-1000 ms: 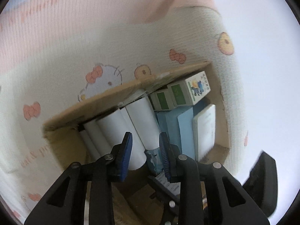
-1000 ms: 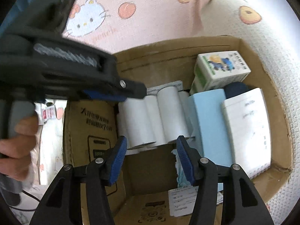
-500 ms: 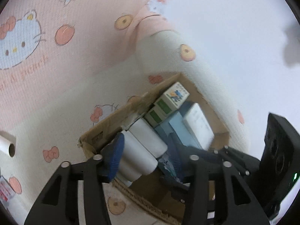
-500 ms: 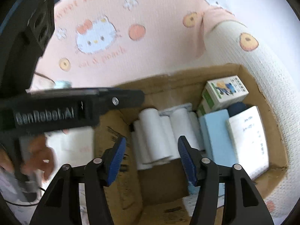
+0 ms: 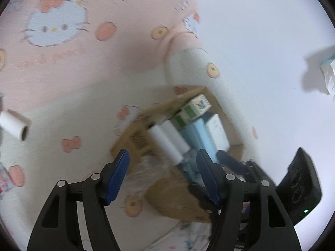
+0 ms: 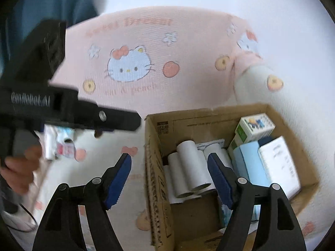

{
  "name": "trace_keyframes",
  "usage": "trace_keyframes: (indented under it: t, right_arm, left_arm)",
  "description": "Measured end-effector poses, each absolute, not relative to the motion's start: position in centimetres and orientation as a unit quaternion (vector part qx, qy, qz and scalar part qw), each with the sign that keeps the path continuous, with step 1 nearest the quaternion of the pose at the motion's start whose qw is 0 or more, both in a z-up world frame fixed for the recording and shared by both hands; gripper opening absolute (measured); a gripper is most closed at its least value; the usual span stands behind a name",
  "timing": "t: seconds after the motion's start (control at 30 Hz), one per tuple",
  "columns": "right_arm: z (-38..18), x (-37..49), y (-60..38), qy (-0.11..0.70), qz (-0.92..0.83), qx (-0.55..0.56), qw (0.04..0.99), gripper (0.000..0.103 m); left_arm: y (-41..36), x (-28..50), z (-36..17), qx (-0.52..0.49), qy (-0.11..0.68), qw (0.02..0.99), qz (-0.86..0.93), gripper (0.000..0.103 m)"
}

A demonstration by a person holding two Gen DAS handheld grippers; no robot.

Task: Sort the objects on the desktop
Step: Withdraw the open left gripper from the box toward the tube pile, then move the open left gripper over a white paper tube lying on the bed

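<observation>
A brown cardboard box [image 6: 211, 113] stands on the Hello Kitty cloth and holds several white paper rolls [image 6: 190, 167], light blue packs [image 6: 251, 163], a white pack [image 6: 278, 163] and a green-and-white carton [image 6: 254, 127]. The box also shows in the left wrist view [image 5: 228, 123]. My left gripper [image 5: 163, 173] is open and empty, above the box's near left corner. My right gripper [image 6: 169, 177] is open and empty, straddling the box's left wall. A loose white roll [image 5: 14, 123] lies far left on the cloth.
The pink and cream Hello Kitty cloth [image 6: 129, 64] covers the table. Small packets [image 6: 60, 146] lie left of the box, under the left gripper's body [image 6: 62, 108]. A white and blue packet [image 5: 328, 73] lies far right on the bare white table.
Both grippers have pulled back and up from the box, which now looks smaller. The left gripper's jaws have opened wide. The left gripper has swung leftward, bringing the loose roll into view.
</observation>
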State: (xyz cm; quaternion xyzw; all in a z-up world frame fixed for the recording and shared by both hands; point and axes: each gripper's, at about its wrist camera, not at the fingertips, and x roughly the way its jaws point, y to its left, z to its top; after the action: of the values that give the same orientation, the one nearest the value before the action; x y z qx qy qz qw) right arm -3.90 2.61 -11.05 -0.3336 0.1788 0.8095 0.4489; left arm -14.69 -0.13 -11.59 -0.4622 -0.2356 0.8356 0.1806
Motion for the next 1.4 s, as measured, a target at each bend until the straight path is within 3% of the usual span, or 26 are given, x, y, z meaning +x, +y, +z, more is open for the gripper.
trace_keyframes:
  t: [0.4, 0.83, 1.1, 1.4]
  right_arm:
    - [-13.8, -11.3, 2.4, 0.237, 0.831, -0.314, 0.393, 0.076]
    - [-23.8, -22.1, 6.0, 0.284, 0.814, -0.407, 0.301, 0.076]
    - [-26.7, -26.3, 11.3, 0.329, 0.788, -0.43, 0.292, 0.076]
    - [-28.4, -30.8, 14.2, 0.32, 0.769, -0.465, 0.3, 0.076]
  left_arm:
    - [-11.0, -9.9, -19.1, -0.522, -0.218, 0.031, 0.824, 0.07]
    - [-21.1, -11.3, -25.6, -0.539, -0.366, -0.025, 0.758, 0.07]
    - [-23.8, -17.7, -24.8, -0.55, -0.262, -0.069, 0.79, 0.07]
    - [-28.2, -24.3, -26.5, -0.576, -0.243, -0.108, 0.773, 0.07]
